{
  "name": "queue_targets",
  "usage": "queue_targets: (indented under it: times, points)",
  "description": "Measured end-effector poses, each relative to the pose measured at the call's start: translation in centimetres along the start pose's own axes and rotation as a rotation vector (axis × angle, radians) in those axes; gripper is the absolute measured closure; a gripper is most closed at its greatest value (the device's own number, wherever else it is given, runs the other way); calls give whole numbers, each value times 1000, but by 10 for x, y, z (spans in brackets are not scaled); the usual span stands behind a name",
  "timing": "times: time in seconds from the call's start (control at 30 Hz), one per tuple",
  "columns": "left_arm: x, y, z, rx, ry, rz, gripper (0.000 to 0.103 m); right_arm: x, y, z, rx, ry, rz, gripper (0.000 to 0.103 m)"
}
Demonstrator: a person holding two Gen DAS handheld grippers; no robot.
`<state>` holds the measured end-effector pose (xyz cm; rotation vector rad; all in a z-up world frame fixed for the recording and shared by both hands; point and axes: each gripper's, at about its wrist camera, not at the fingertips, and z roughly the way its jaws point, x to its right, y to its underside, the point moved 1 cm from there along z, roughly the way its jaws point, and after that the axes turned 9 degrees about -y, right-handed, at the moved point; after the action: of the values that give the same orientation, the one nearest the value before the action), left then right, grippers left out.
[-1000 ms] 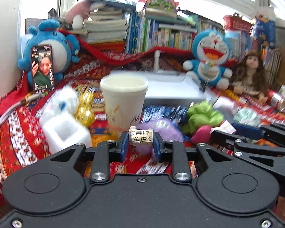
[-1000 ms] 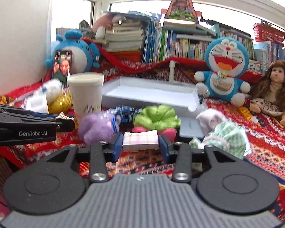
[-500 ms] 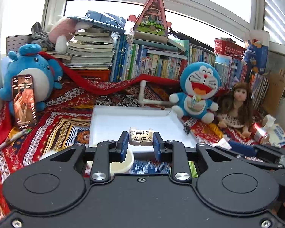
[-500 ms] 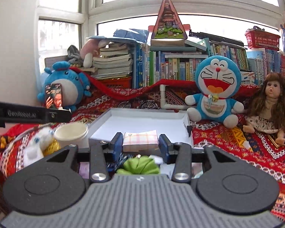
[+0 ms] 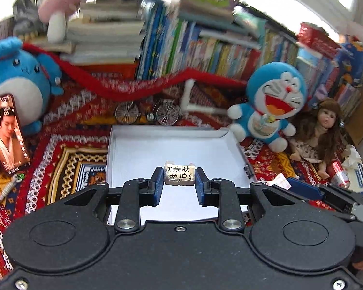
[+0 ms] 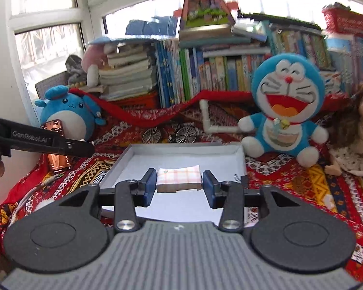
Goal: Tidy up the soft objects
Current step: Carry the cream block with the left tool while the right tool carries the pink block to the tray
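- The left gripper is closed nearly all the way, its blue pads pinching a small cream-yellow wrapped packet printed with black Chinese characters; the packet hangs over the near middle of the shallow white rectangular cardboard tray.
- The right gripper stands a little wider, clamped on a flat folded pack of pink-and-white checked tissue, which is also poised above that tray (its floor looks bare in both views).
- The step in hand seems to be setting both soft things down in the tray. To do it well, lower each until it nearly rests on the tray floor before letting go, since a light packet dropped from above may bounce or slide on smooth card.
- Keep the two apart, one to each side, so the jaws do not knock together; the right tool's arm already shows at the lower right edge of the left view.
- Open gently: the crinkled wrapper may cling to a pad, and the tissue pack, squeezed at its ends, should spring back flat.
- The tray sits on a red patterned woven cloth, soft beneath it, so pressing on the low rim could tip it.
- The blue-and-white plush cat toy leans just beside the far right corner; stay clear of it.
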<state>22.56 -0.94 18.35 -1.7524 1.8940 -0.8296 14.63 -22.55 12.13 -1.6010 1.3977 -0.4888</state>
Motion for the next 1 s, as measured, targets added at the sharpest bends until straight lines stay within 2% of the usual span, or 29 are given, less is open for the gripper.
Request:
queue_targets:
  times: [0.23, 0.37, 0.53, 0.7, 1.0]
  points:
    - [-7, -24, 68, -156, -53, -44, 77, 19, -14, 47, -118, 5, 33, 55]
    - [-2, -24, 102, -220, -82, -26, 77, 29, -9, 77, -195, 8, 60, 55]
    - [0, -20, 137, -304, -84, -36, 77, 38, 1, 112, -278, 19, 92, 55]
    - [-4, -15, 162, -386, -81, -66, 77, 44, 9, 136, -341, 28, 103, 55]
    - [-7, -11, 186, -482, -89, -81, 77, 48, 18, 156, -415, 41, 102, 55]
